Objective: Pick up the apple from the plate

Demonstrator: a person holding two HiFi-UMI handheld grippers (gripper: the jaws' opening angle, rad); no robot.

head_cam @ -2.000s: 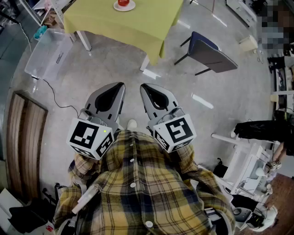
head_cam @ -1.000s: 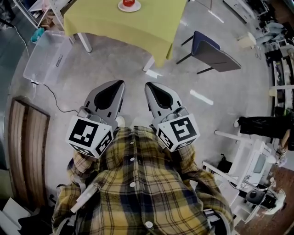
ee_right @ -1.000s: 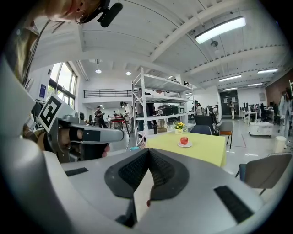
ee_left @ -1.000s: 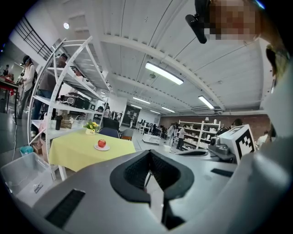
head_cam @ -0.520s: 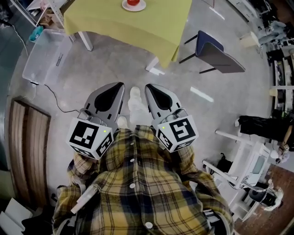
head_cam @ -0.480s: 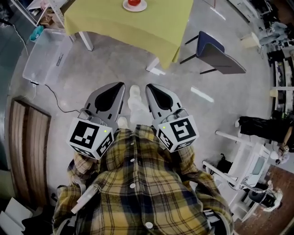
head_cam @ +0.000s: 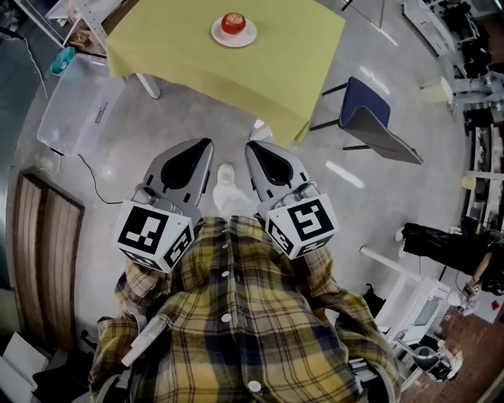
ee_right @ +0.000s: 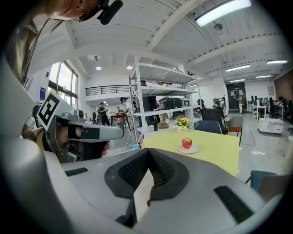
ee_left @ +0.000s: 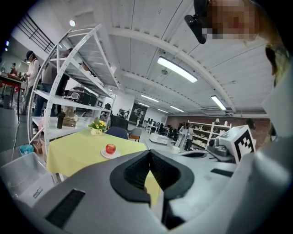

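A red apple (head_cam: 233, 22) sits on a small white plate (head_cam: 234, 35) on a yellow-clothed table (head_cam: 276, 55), far ahead at the top of the head view. My left gripper (head_cam: 208, 144) and right gripper (head_cam: 250, 146) are held side by side over the grey floor, well short of the table, both pointing toward it. Each is shut with nothing between its jaws. The left gripper view shows the apple (ee_left: 110, 148) beyond the left gripper (ee_left: 149, 153). In the right gripper view the apple (ee_right: 187, 143) and plate (ee_right: 187, 149) lie beyond the right gripper (ee_right: 147, 152).
A blue chair (head_cam: 370, 118) stands right of the table. A clear plastic bin (head_cam: 79, 102) lies on the floor at its left, with a cable beside it. A white shelf rack (ee_left: 68, 91) and a small flower pot (ee_right: 182, 123) are behind the table. People stand far off.
The table with the apple and plate has come closer and further into the head view. Both grippers keep their place before the body, still shut.
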